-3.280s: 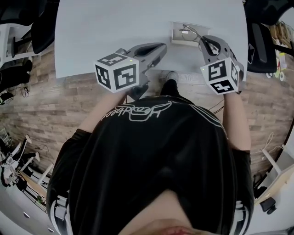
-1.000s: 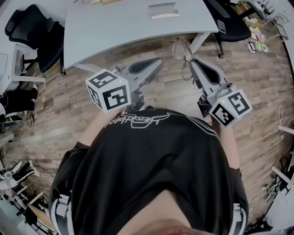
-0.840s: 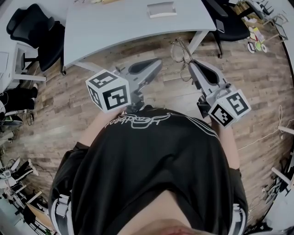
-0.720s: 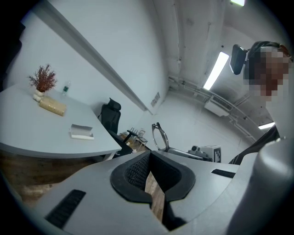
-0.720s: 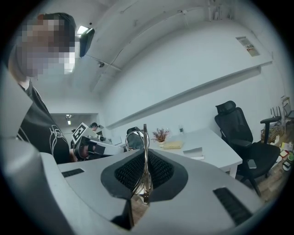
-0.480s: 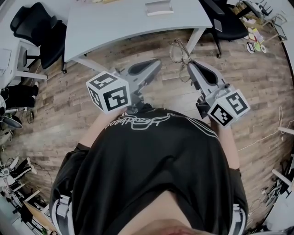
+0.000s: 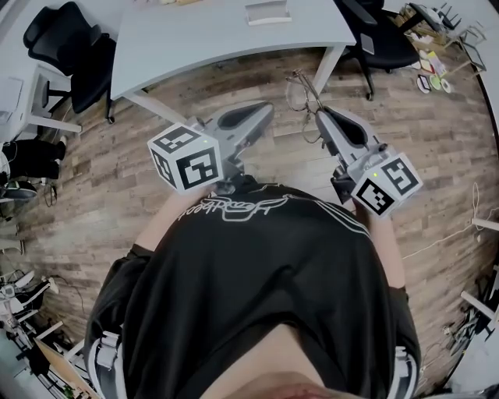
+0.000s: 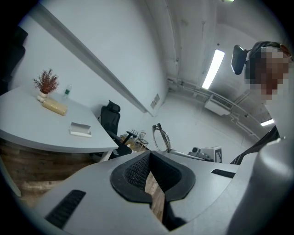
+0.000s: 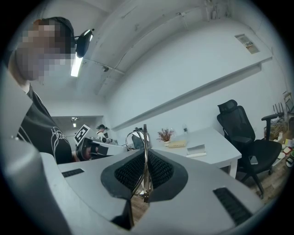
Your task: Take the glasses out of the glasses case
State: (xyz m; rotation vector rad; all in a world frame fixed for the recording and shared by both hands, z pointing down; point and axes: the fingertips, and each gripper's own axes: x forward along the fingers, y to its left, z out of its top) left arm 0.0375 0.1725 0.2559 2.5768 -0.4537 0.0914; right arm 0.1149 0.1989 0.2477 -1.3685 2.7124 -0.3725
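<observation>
My right gripper (image 7: 321,113) is shut on the thin wire-framed glasses (image 7: 300,92), pinching one temple arm between its pads. The lenses stick up past the jaw tips (image 9: 138,137). The glasses hang in the air over the wooden floor, well away from the table. The grey glasses case (image 7: 268,13) lies on the grey table (image 7: 195,39) at its far side; it also shows in both gripper views (image 8: 80,130) (image 9: 196,149). My left gripper (image 7: 261,111) is shut with nothing in it, level with the right one; from it the glasses (image 8: 161,137) show just beyond its tips (image 8: 149,158).
Black office chairs stand to the left (image 7: 66,47) and right (image 7: 382,39) of the table. A small plant (image 8: 46,82) and a wooden block (image 8: 54,107) sit at the table's far end. Cables and clutter lie along the floor's right edge (image 7: 437,70).
3.3 s ago both grippers were at the table, the right one at the case. Now I stand back from it, the glasses in the right gripper. Over the last second little moved.
</observation>
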